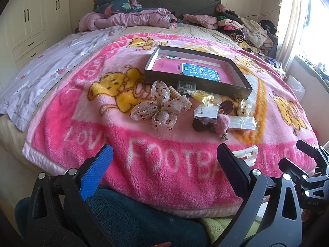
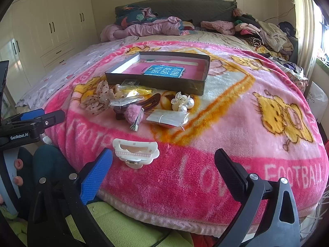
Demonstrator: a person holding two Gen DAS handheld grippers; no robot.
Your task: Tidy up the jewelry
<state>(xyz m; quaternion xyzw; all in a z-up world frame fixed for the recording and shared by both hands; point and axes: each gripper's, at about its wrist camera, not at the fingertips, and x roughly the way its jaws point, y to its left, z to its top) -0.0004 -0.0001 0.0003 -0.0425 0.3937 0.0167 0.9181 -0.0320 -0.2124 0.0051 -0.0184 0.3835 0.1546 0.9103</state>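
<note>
White claw clip [image 2: 136,154] is looking light, rigid, slippery; right gripper [image 2: 163,171] and left gripper [image 1: 164,169] are hovering released—pinch its spine.

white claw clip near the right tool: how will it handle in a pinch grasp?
The white claw clip looks like glossy hard plastic: probably stiff, light and a bit slippery. Its scalloped edges and open middle may twist between pads. It lies flat on the plush blanket, so it should not roll.

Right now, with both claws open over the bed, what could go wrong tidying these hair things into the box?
The white clip lies near the blanket edge, so a nudge might knock it off. The plastic bags look slippery and may slide from a claw. The pile by the box is crowded; grabbing the pink pom-pom clip could drag neighbours.
</note>
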